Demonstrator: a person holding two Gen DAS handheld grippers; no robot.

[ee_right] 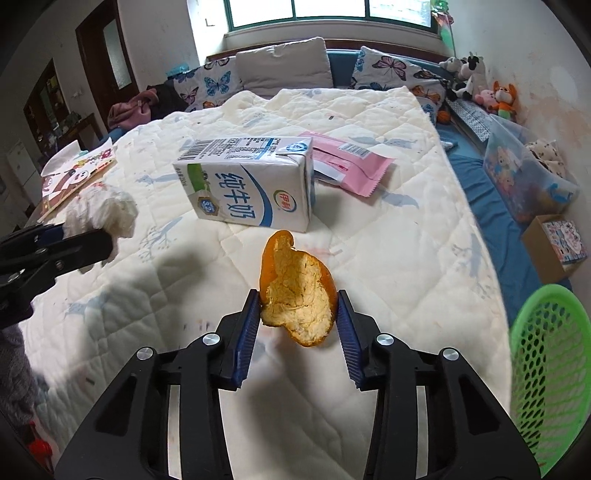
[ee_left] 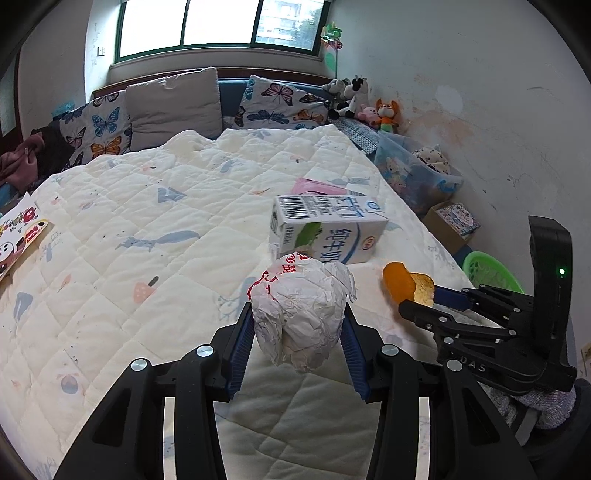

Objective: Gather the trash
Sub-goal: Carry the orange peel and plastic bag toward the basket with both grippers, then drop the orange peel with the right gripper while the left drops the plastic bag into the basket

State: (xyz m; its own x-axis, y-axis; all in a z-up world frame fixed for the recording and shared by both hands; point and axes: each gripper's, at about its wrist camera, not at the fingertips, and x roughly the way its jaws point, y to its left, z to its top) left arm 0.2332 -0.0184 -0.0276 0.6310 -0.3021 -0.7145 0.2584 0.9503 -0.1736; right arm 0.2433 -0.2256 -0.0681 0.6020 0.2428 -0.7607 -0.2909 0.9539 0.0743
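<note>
Crumpled paper [ee_left: 304, 314] sits clamped between the blue pads of my left hand-held gripper [ee_left: 299, 326], the jaws narrowed onto its sides; it is a white wad with red print, lifted clear of the quilt [ee_left: 147, 229]. From my right wrist camera the same wad shows at nine o'clock, blurred, at the tip of that black tool.

My right hand-held gripper [ee_right: 299, 314] is pinched on an orange peel [ee_right: 297, 291], pads [ee_right: 249, 325] touching both edges of it, the pale pith facing me and the orange skin curling up at twelve o'clock. In the left wrist view this gripper reaches in from three o'clock with the peel at its tip, just beside the paper wad but apart from it.

Beyond both tools, at twelve o'clock, a milk carton [ee_right: 247, 184] lies on its side on the quilted bed, white with blue characters and a barcode panel upward. Just behind it, touching or very near its far end, lies a pink packet [ee_right: 347, 166], flat on the quilt. At ten o'clock near the bed's edge lies a printed cartoon sheet [ee_right: 79, 170].

Off the bed at four o'clock in my right view stands a green mesh basket [ee_right: 546, 369]. Farther along that side are a cardboard box [ee_right: 557, 243] and a clear storage bin [ee_right: 524, 173]. Butterfly pillows [ee_left: 280, 103] and soft toys [ee_left: 365, 103] line the headboard under the window [ee_left: 221, 22].
</note>
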